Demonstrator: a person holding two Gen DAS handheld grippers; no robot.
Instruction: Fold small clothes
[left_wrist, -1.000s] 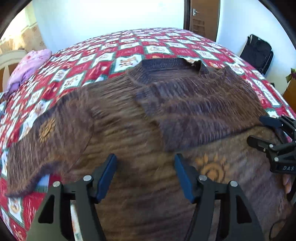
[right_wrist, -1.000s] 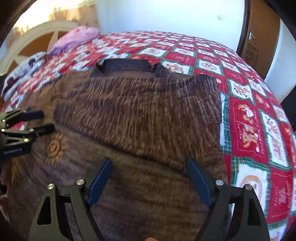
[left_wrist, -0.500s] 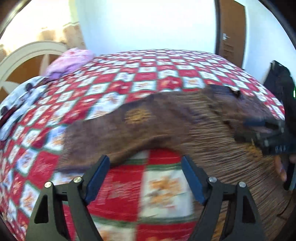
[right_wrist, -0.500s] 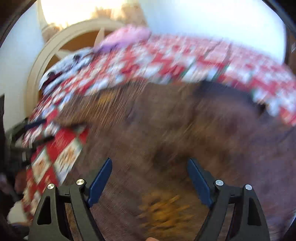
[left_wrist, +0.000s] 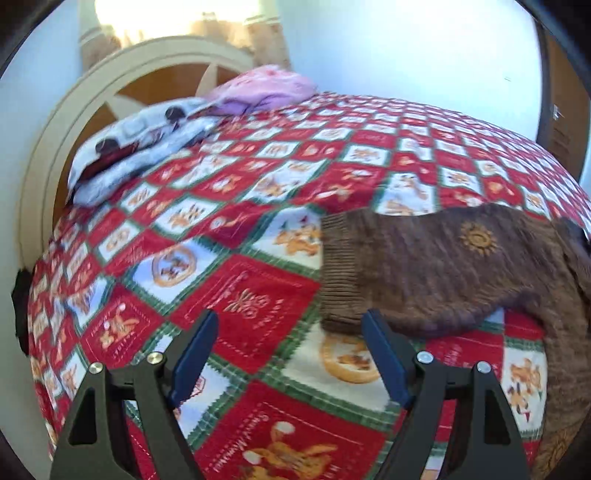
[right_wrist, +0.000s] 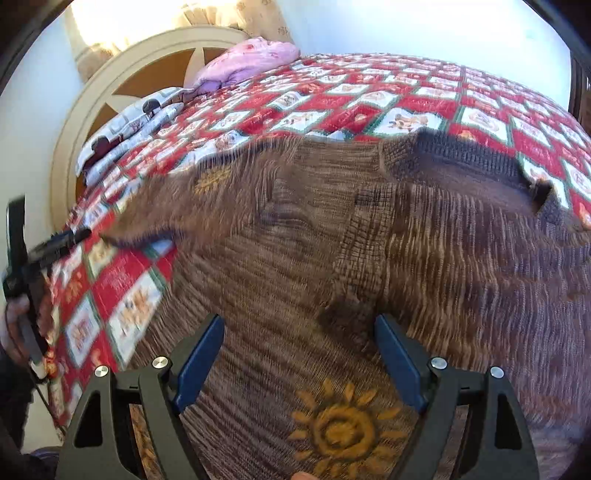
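A brown knit sweater (right_wrist: 369, 240) with orange sun motifs lies flat on the red, white and green quilt (left_wrist: 240, 288). One sleeve is folded across its body. The other sleeve (left_wrist: 443, 269) stretches out to the left and ends in a ribbed cuff (left_wrist: 340, 280). My left gripper (left_wrist: 290, 354) is open above the quilt, with the cuff just beyond its right finger and nothing between the fingers. In the right wrist view, the left gripper (right_wrist: 48, 221) shows at the left edge with a hand (right_wrist: 18, 325) on it. My right gripper (right_wrist: 299, 358) is open and empty above the sweater's lower body, near a sun motif (right_wrist: 340, 432).
At the head of the bed lie a pink bundle (left_wrist: 266, 88) and a patterned pillow (left_wrist: 140, 147), against a rounded cream and wood headboard (left_wrist: 74, 122). A wooden door (left_wrist: 565, 110) stands at the far right. Bare quilt spreads left of the sleeve.
My left gripper has swung left from over the sweater's body to the outstretched sleeve's cuff, and its fingers stand wider apart. The right gripper has turned left and stays over the sweater.
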